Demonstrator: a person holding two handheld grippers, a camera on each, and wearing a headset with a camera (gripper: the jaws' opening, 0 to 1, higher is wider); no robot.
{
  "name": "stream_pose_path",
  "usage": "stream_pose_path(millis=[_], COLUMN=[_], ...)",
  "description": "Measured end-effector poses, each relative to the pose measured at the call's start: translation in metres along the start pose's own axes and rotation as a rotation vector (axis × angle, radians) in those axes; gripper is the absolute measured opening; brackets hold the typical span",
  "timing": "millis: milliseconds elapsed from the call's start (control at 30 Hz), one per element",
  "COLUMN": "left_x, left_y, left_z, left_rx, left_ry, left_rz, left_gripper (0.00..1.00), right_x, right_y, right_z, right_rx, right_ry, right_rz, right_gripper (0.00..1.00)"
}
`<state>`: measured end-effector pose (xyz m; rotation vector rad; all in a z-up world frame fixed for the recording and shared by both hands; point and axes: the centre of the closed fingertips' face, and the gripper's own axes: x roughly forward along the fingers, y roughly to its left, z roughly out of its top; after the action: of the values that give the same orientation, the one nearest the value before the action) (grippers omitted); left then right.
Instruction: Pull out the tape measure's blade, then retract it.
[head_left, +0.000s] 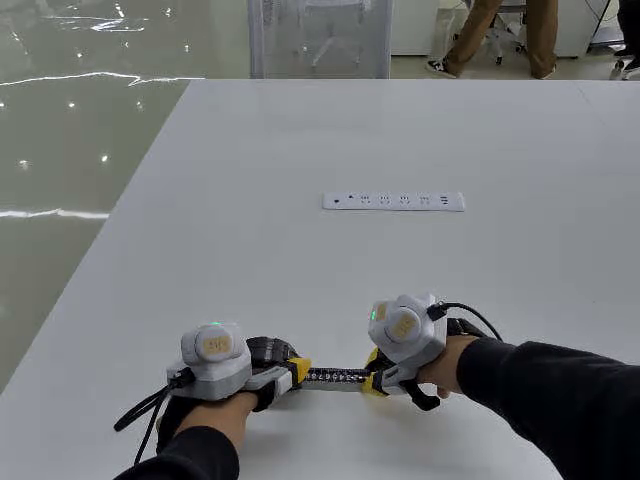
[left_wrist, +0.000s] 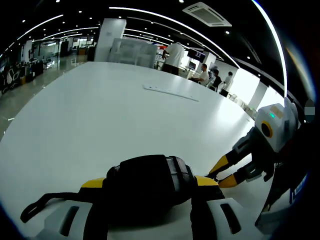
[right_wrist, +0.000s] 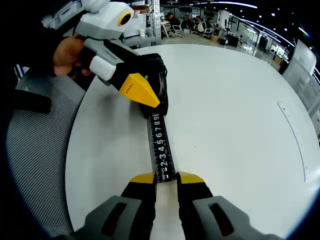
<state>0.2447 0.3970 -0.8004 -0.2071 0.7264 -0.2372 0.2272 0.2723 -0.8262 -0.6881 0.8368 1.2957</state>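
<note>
A black tape measure case (head_left: 272, 352) (left_wrist: 149, 184) (right_wrist: 156, 82) rests on the white table near its front edge, with my left gripper (head_left: 290, 371) (left_wrist: 150, 182) (right_wrist: 142, 92) shut on it. A short length of black blade (head_left: 335, 376) (right_wrist: 162, 150) with white numbers runs out of the case to the right. My right gripper (head_left: 372, 380) (right_wrist: 166, 176) (left_wrist: 220, 175) is shut on the blade's free end, its yellow fingertips (right_wrist: 145, 178) pinching it.
A white power strip (head_left: 394, 201) (left_wrist: 170, 92) (right_wrist: 295, 135) lies flat at mid-table, well beyond both grippers. The bare white tabletop (head_left: 400, 130) stretches far and wide. People and chairs stand past the far edge. A mesh chair seat (right_wrist: 35, 145) sits left of the table.
</note>
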Motion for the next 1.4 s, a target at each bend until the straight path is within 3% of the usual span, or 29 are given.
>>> stream_pose_path(millis=[233,1400], left_x=[0.0,0.0], left_y=[0.0,0.0], left_z=[0.0,0.001], left_rx=[-0.001,-0.009], left_ry=[0.001,-0.002], left_rz=[0.0,-0.006], left_gripper=[0.62,0.62], right_x=[0.004,0.019], right_y=[0.001,0.007], right_z=[0.008,0.031], right_rx=[-0.016,0.048], right_ry=[-0.029,-0.108], right_rz=[0.0,0.003], right_gripper=[0.12,0.12])
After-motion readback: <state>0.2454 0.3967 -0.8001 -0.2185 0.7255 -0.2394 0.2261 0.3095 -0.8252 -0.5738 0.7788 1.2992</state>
